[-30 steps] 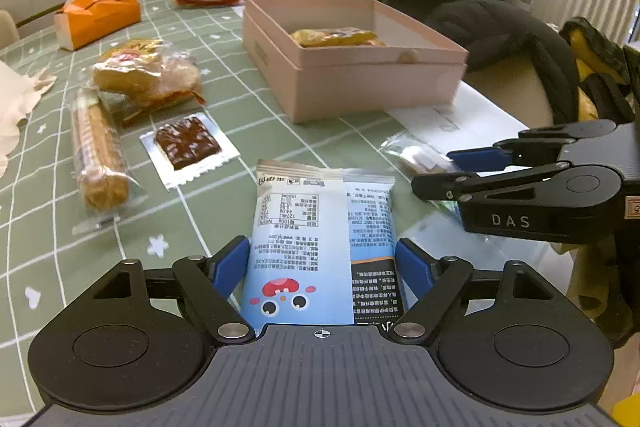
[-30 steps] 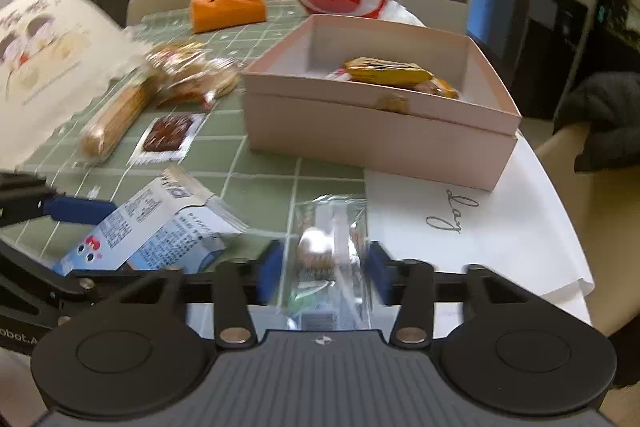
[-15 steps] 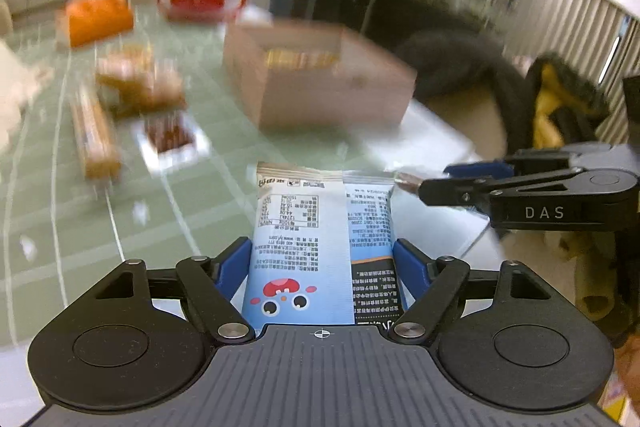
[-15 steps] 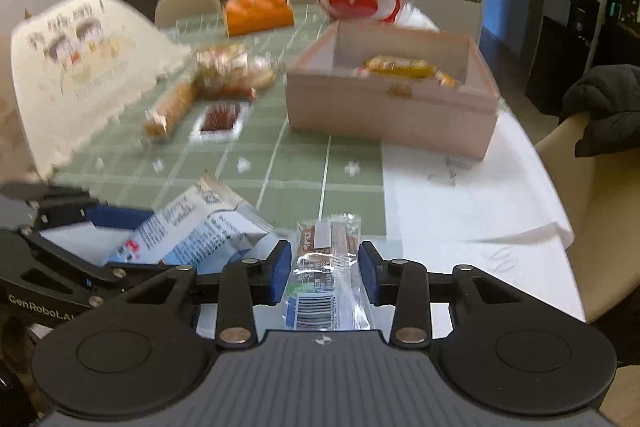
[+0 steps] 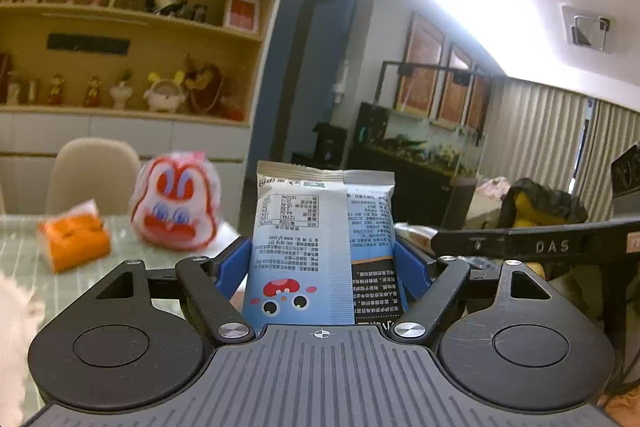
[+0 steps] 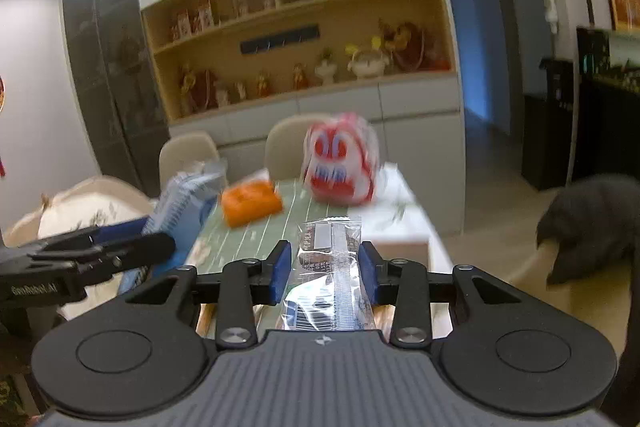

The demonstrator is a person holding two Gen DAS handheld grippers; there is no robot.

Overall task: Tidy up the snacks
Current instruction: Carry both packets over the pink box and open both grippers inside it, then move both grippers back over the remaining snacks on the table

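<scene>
Left gripper [image 5: 322, 269] clamped on a light-blue foil snack packet [image 5: 320, 247] with a cartoon face and white printed label; the packet stands upright between the blue pads, off the green grid-pattern tablecloth [image 5: 24, 239]. Right gripper [image 6: 326, 271] clamped on a narrow clear-plastic wrapped snack [image 6: 330, 279] with barcode, also held above the tablecloth. Landmark: red-and-white rabbit-face bag [image 6: 340, 163] at the far end of the tablecloth. Orange rectangular pack [image 6: 251, 202] lies just left of the bag. Both held snacks are on the near side of the bag, well apart from it, blue packet to the left of the clear one. Background blurred.
</scene>
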